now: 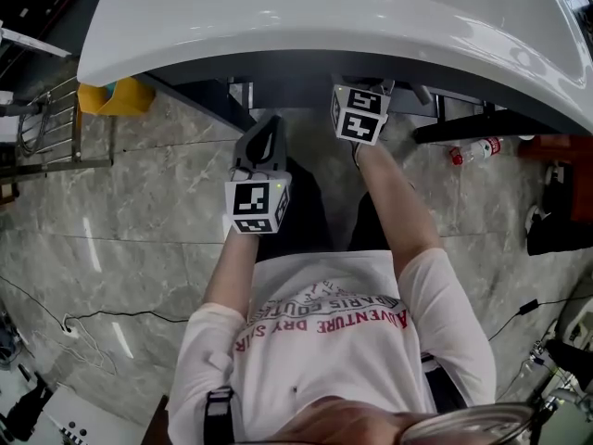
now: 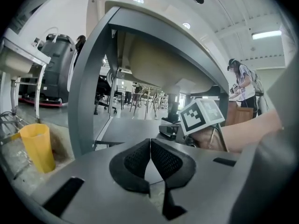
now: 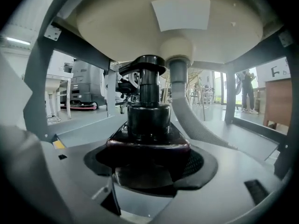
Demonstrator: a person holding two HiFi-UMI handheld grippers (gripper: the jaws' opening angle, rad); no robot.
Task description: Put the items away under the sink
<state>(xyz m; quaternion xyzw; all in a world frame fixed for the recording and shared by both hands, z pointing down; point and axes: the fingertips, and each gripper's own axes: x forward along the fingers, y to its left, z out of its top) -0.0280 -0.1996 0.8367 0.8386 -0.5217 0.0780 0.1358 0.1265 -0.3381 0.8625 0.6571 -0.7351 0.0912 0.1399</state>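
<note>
1. The white sink (image 1: pixel 306 17) is pictured from above, its basin carried on a grey metal frame (image 2: pixel 84 87) that leaves the space beneath open for storage.
2. A dark lower shelf (image 2: pixel 133 129) is seen under the basin, with a corrugated drain hose (image 3: pixel 196 120) slanting down across it; nothing stored on it can be made out.
3. The right gripper (image 3: pixel 149 164) is reached in under the basin, closed around the body of a dark pump bottle (image 3: pixel 148 111). The bottle is held upright, pump topmost, probably so that it can be stood on the shelf clear of the hose. Whether its base touches the shelf cannot be told.
4. The left gripper (image 2: pixel 150 146) is held back outside the frame, jaws pressed together on nothing.
5. A yellow plastic cup (image 2: pixel 38 146) is left on the floor beside the frame, contents unseen.
6. A small red-capped bottle (image 1: pixel 473 149) lies on the floor.
</note>
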